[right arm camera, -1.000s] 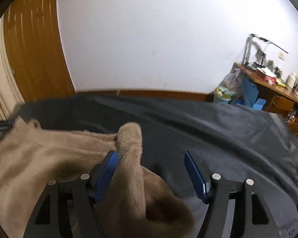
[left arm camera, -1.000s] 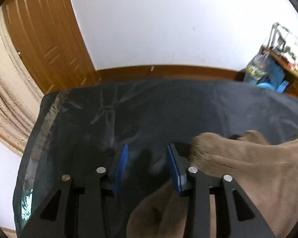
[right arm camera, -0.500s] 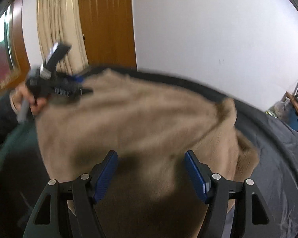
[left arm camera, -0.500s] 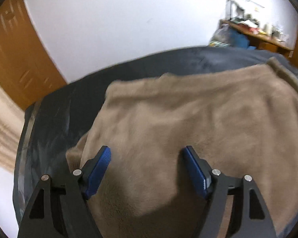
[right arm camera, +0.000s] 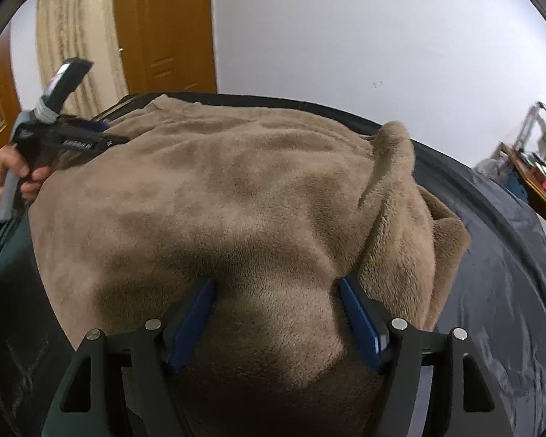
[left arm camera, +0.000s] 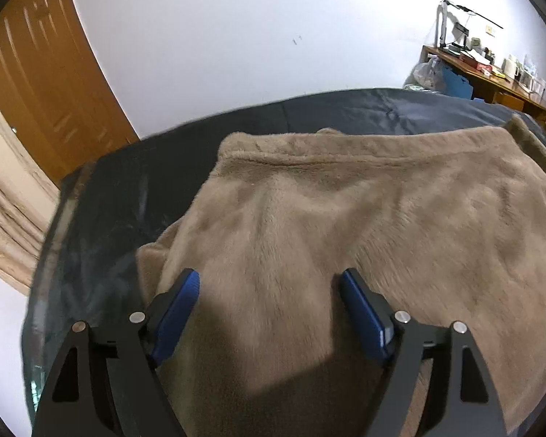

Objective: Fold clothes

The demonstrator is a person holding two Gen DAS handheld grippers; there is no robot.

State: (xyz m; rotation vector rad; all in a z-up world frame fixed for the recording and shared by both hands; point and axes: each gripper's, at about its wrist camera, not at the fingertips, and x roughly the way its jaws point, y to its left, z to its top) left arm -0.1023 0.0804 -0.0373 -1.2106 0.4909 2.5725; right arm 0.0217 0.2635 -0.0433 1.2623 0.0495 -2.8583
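A brown fleece garment (left arm camera: 364, 211) lies spread on a dark bed cover (left arm camera: 102, 211), its hemmed edge toward the far wall. My left gripper (left arm camera: 269, 287) hangs over the garment's near left part. Its jaws are opening, and the fleece lies beneath them with no fold pinched. My right gripper (right arm camera: 276, 291) stands open over the garment (right arm camera: 236, 189), a soft bulge of fleece rising between its blue pads (right arm camera: 360, 313). A rumpled fold (right arm camera: 396, 167) stands up at the right edge. In the right wrist view the left gripper (right arm camera: 122, 140) shows at the far left, held by a hand (right arm camera: 7, 174).
The dark cover (right arm camera: 509, 273) reaches past the garment on the right. A wooden door (left arm camera: 36, 83) and a beige curtain (left arm camera: 3, 218) stand at the left. A cluttered wooden desk (left arm camera: 484, 69) with bags beside it stands at the far right, against the white wall.
Both grippers have moved from beside bunched fleece to above the garment, which now lies spread out. The left jaws have widened. The right jaws stand about as wide as before.
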